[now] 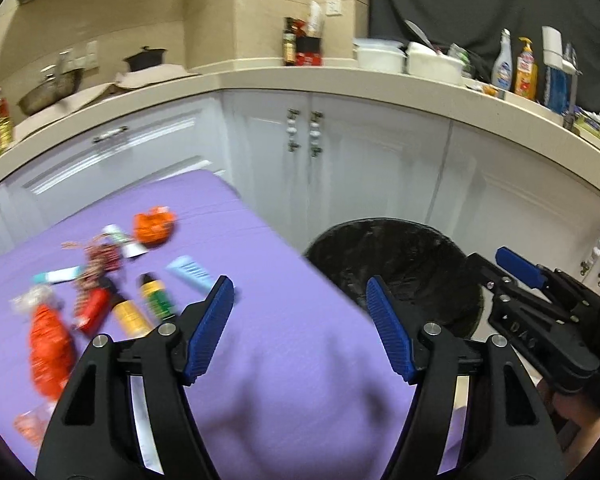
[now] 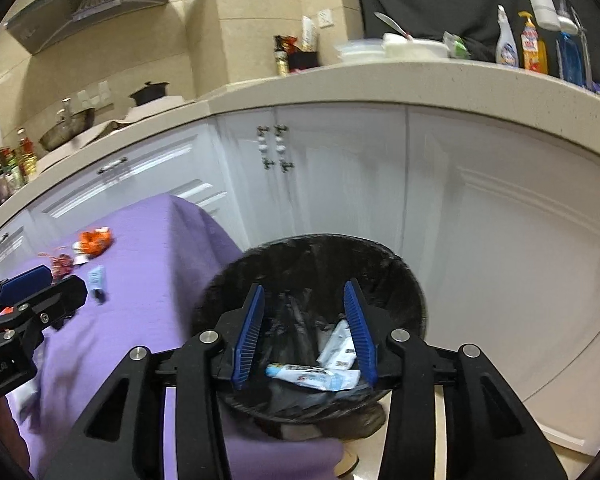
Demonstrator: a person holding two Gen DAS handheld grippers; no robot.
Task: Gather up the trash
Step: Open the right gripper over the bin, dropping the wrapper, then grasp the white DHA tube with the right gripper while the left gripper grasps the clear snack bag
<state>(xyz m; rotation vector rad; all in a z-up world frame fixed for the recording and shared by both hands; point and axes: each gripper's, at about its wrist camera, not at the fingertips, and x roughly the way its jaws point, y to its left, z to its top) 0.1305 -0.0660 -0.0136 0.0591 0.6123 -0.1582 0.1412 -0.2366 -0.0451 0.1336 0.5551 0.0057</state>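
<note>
The purple table (image 1: 284,320) is the biggest thing here, and the black bin (image 2: 300,252) stands right beside its edge. White cupboards (image 2: 380,200) and a long counter (image 2: 380,84) full of bottles sit behind. The right gripper (image 2: 305,332) hangs over the bin with its jaws partly open and nothing between them; light blue and white wrappers (image 2: 316,376) lie down in the bin. The left gripper (image 1: 300,328) is over the table, jaws wide open and empty. The trash left to collect is a messy pile (image 1: 100,280) on the far left part of the table: small bottles, tubes and red and orange wrappers. They lie close together, some touching, so I think a grab could catch two things or push one away. The round bottles might roll. Nothing blocks the way to the pile.
</note>
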